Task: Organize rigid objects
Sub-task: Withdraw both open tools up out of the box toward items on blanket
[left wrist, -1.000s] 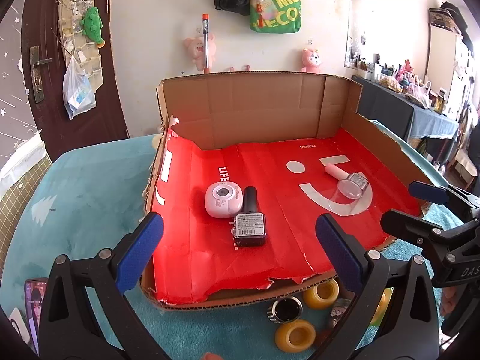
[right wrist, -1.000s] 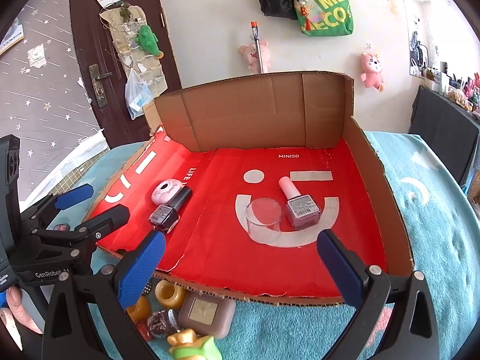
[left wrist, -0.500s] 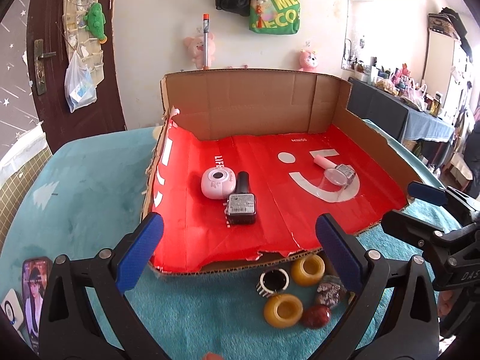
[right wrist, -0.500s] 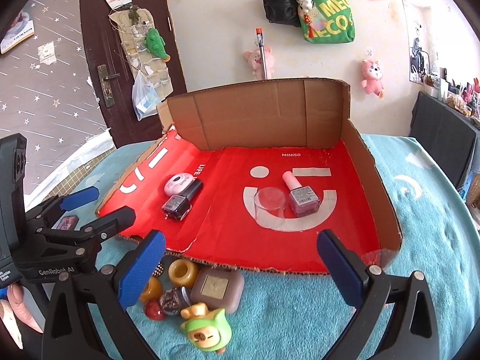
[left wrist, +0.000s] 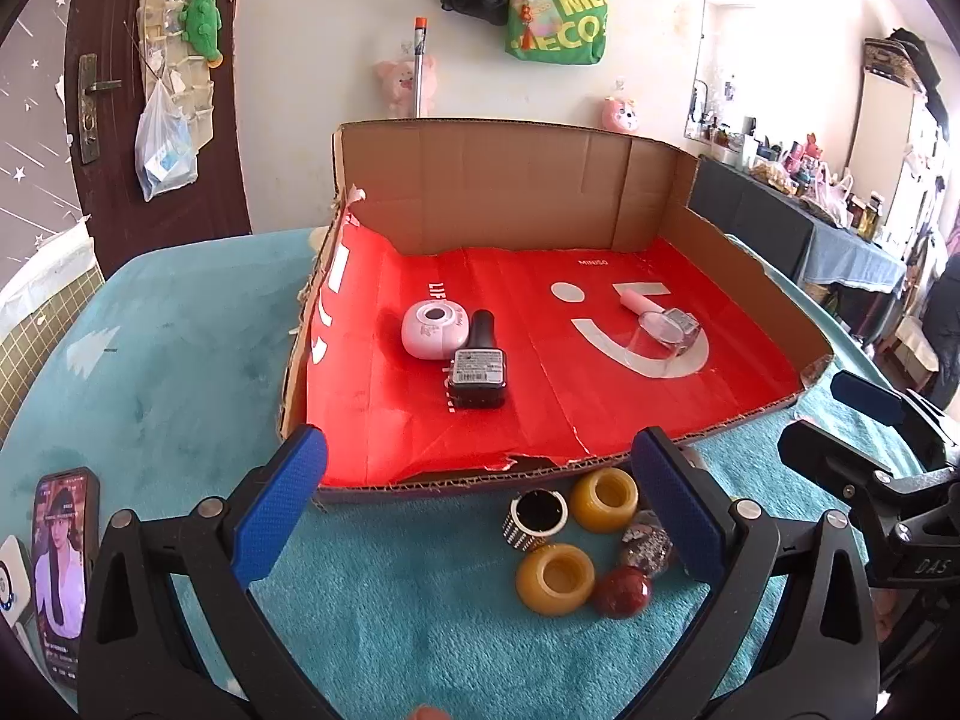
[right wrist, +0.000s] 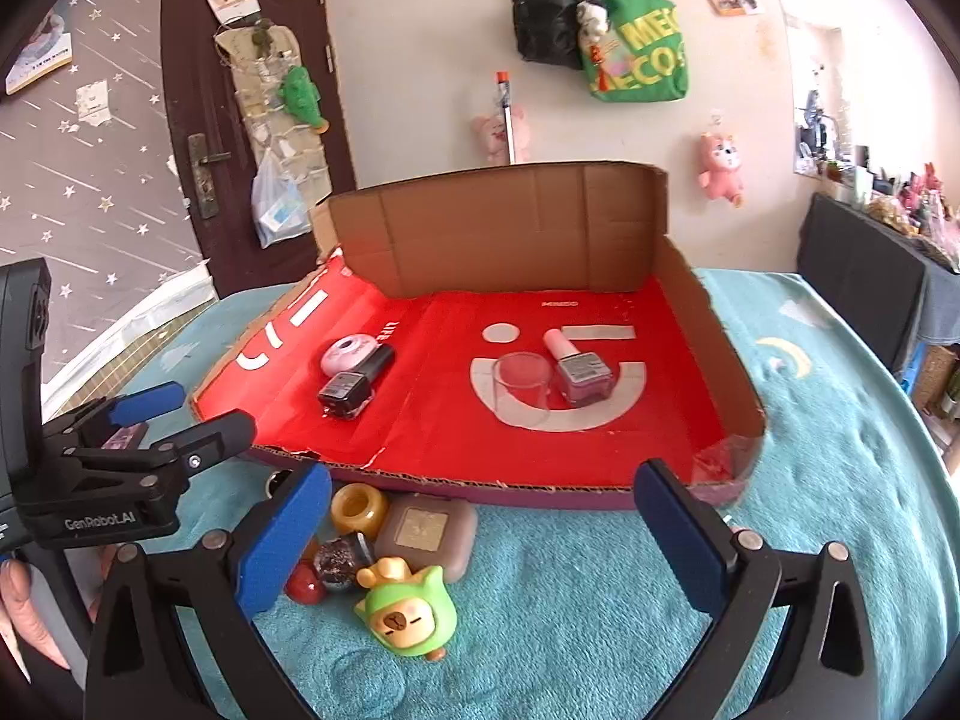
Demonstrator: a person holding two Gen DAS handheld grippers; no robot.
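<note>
A cardboard box [left wrist: 510, 192] [right wrist: 498, 222] with a red floor lies on the teal cloth. Inside it are a pink round case [left wrist: 433, 329] [right wrist: 348, 355], a black nail polish bottle [left wrist: 478, 363] [right wrist: 355, 383], a clear cup [right wrist: 521, 379] and a pink nail polish bottle [right wrist: 577, 365] [left wrist: 663, 319]. In front of the box sit two yellow rings [left wrist: 555, 576] [left wrist: 603, 492], a black ring [left wrist: 538, 517], a red ball [left wrist: 623, 591], a glittery ball [right wrist: 336, 561], a brown case [right wrist: 427, 531] and a green toy [right wrist: 408, 615]. My left gripper [left wrist: 474, 504] and right gripper [right wrist: 480, 534] are open and empty, above these items.
A phone [left wrist: 63, 570] lies on the cloth at the near left. The teal cloth [right wrist: 828, 420] spreads to the right of the box. A dark door [right wrist: 240, 120] and hanging bags [right wrist: 636, 42] are behind. A cluttered side table [left wrist: 810, 222] stands at the right.
Both grippers have drawn back and up from the box. More of the cloth and the small items in front of the box have come into view.
</note>
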